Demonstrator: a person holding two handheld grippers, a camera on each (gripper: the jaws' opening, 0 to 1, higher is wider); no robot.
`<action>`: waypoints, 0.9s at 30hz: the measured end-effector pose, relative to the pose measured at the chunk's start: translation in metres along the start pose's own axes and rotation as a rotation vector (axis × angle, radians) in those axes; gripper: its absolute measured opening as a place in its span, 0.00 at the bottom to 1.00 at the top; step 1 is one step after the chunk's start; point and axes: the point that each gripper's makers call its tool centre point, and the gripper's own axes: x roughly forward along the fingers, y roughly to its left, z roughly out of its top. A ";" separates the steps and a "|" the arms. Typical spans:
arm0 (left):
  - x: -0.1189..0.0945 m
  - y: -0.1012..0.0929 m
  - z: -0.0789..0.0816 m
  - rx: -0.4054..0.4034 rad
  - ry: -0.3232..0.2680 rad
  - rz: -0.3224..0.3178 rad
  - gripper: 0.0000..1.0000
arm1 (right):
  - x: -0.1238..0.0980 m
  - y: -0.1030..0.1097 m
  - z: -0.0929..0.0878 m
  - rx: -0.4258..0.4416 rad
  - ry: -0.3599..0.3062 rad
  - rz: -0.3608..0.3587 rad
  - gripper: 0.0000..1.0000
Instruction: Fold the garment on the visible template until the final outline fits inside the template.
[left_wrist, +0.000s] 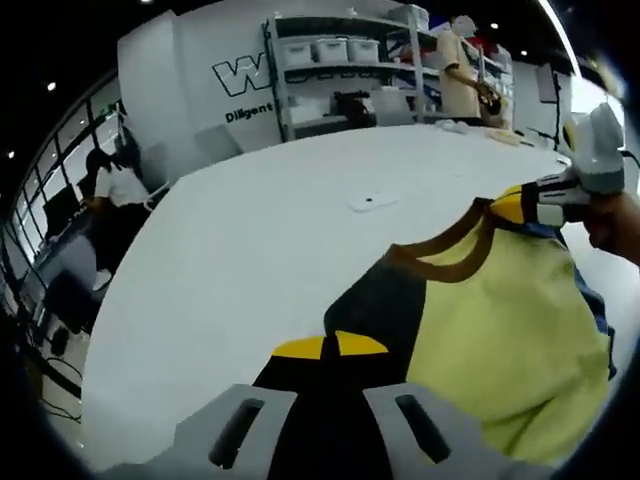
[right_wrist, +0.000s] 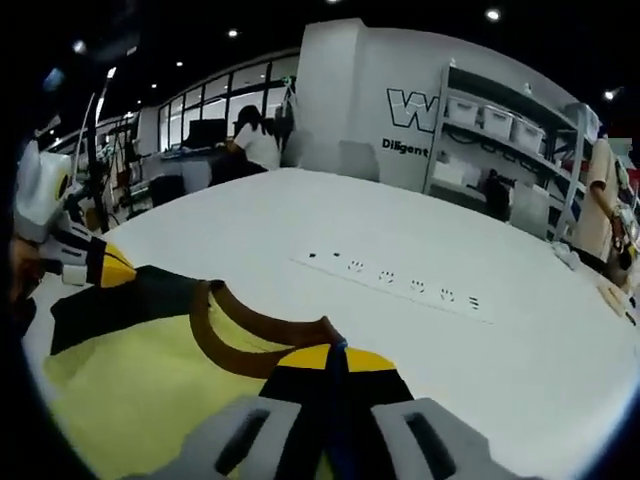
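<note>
A yellow garment (left_wrist: 500, 330) with black shoulders and a brown collar (left_wrist: 450, 250) is held up over the white table (left_wrist: 260, 230). My left gripper (left_wrist: 330, 347) is shut on the black shoulder fabric, its yellow tips pressed together. In the left gripper view, my right gripper (left_wrist: 522, 205) pinches the far shoulder near the collar, held by a hand. In the right gripper view, my right gripper (right_wrist: 335, 358) is shut on a dark blue fold beside the collar (right_wrist: 240, 345). The left gripper (right_wrist: 115, 268) grips the black shoulder at the left. The yellow body (right_wrist: 130, 380) hangs slack between them.
A white strip with small dark marks (right_wrist: 400, 282) lies on the table beyond the garment, and a small white tag (left_wrist: 372, 202) lies mid-table. Shelves with bins (left_wrist: 340, 60) and a standing person (left_wrist: 462, 70) are at the back. Another person (left_wrist: 115, 185) sits at desks off the table's edge.
</note>
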 end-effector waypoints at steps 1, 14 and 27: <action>0.002 0.001 0.000 0.004 0.001 0.005 0.03 | 0.004 0.000 -0.001 -0.002 0.003 -0.003 0.00; 0.018 0.013 -0.006 0.022 0.027 0.043 0.03 | 0.023 -0.002 -0.012 0.002 0.053 -0.006 0.00; 0.024 0.015 -0.017 0.026 0.068 0.035 0.03 | 0.030 -0.005 -0.019 0.045 0.069 -0.015 0.00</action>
